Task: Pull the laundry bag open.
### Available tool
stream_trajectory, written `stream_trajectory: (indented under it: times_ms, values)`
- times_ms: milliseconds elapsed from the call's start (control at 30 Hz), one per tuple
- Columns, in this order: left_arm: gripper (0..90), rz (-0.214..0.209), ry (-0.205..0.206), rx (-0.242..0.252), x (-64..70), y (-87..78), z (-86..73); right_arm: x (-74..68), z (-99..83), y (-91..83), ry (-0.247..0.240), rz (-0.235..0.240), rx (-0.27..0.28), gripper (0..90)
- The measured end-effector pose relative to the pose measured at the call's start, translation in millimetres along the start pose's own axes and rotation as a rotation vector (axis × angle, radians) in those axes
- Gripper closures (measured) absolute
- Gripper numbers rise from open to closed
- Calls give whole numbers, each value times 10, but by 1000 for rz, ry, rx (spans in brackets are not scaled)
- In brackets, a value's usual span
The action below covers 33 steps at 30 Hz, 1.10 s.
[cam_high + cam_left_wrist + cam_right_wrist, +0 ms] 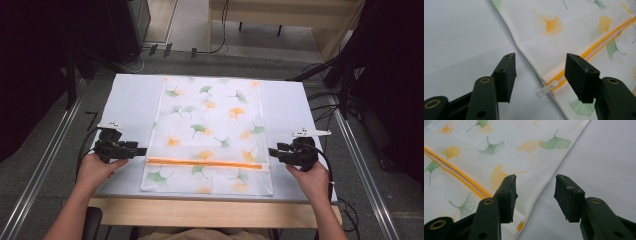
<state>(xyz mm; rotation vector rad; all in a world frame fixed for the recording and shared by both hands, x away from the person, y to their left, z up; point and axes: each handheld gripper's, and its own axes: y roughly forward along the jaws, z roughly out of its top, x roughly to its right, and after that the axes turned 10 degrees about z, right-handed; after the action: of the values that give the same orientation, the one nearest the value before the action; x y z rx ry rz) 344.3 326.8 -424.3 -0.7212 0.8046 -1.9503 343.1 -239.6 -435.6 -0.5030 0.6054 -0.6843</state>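
The left gripper point(141, 150) is hovering at the left edge of the white mesh laundry bag printed with green and orange ginkgo leaves point(210, 120), its jaws standing wide with nothing between them, the clear plastic zipper pull point(546, 88) lying just ahead. The bag is lying flat in the middle of the pale grey counter point(130, 100), its orange zipper point(205, 162) seemingly shut. The right gripper point(272, 151) is waiting at the bag's right edge, jaws wide and empty.

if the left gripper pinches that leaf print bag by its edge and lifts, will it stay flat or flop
The bag would probably flop: it looks like thin fabric, lying flat with soft creases along its edge. It likely weighs little, since it shows no bulge. The zipper pull is small and may slip from the open left gripper.
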Motion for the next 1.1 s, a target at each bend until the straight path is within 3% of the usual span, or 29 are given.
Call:
stream_trajectory:
  times_ms: [133,233,333,567,767,1100]
  values:
    - [369,57,-8,40,-68,-8,6,127,-34,-72,35,-30,34,529]
    - [351,86,-16,37,-121,-10,6,204,-74,-115,39,-68,49,481]
    - [349,89,-24,40,-163,-17,6,270,-110,-133,37,-97,63,428]
    - [331,103,-29,58,-215,-3,-1,355,-148,-135,65,-116,85,386]
    - [303,131,-71,59,-268,37,-10,369,-144,-79,61,-122,79,368]
    - [287,154,-65,43,-280,62,-30,385,-138,-38,56,-127,80,354]
